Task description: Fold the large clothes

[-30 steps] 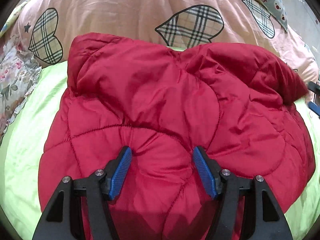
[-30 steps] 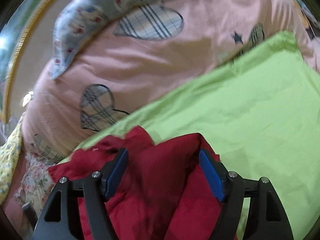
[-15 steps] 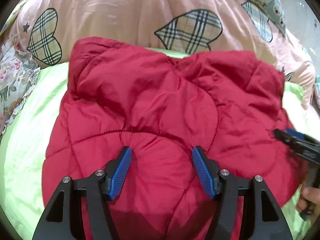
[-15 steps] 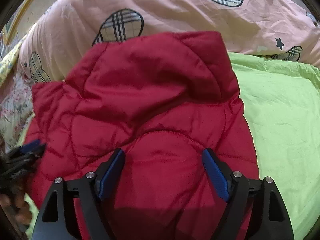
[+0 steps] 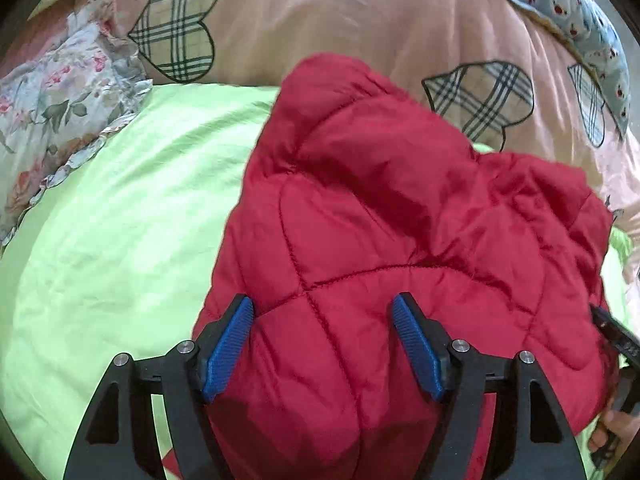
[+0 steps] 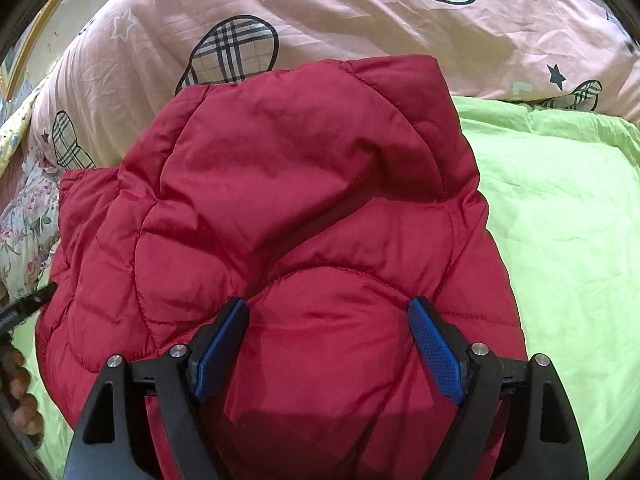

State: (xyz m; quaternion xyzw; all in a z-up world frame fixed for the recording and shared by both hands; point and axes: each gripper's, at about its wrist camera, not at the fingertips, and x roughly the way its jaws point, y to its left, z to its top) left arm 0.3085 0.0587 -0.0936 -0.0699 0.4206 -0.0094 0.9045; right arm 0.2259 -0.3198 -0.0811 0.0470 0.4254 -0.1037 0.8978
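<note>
A red quilted jacket (image 5: 400,248) lies bunched in a puffy heap on the green sheet (image 5: 112,240) of the bed, its far end pushed up against the pink quilt (image 5: 360,16) with plaid hearts that is piled along the bed's far edge. The left tongs (image 5: 323,346) stand wide open over the near part of the jacket, blue pads (image 5: 226,354) spread apart with padded cloth bulging between them but nothing pinched. The right tongs (image 6: 330,346) are likewise wide open above the jacket (image 6: 280,208), holding nothing, their pads (image 6: 436,354) set either side of a rounded quilted panel. In the left wrist view the other tool's black tip and a bit of the person's hand (image 5: 612,436) show at the jacket's right border; in the right wrist view the left hand (image 6: 22,396) shows at the jacket's left border. A flowered pillow (image 5: 52,120) with a ruffled hem sits at the far left corner of the bed, touching the quilt and lapping onto the sheet. A blue patterned cloth (image 5: 576,20) lies on top of the quilt toward the far right. The quilt (image 6: 360,20) crowds the jacket's far end, so there is no bare sheet beyond it. Open green sheet (image 6: 560,220) spreads to the right of the jacket in the right wrist view, and a broad bare stretch lies to its left in the left wrist view, reaching toward the pillow.
</note>
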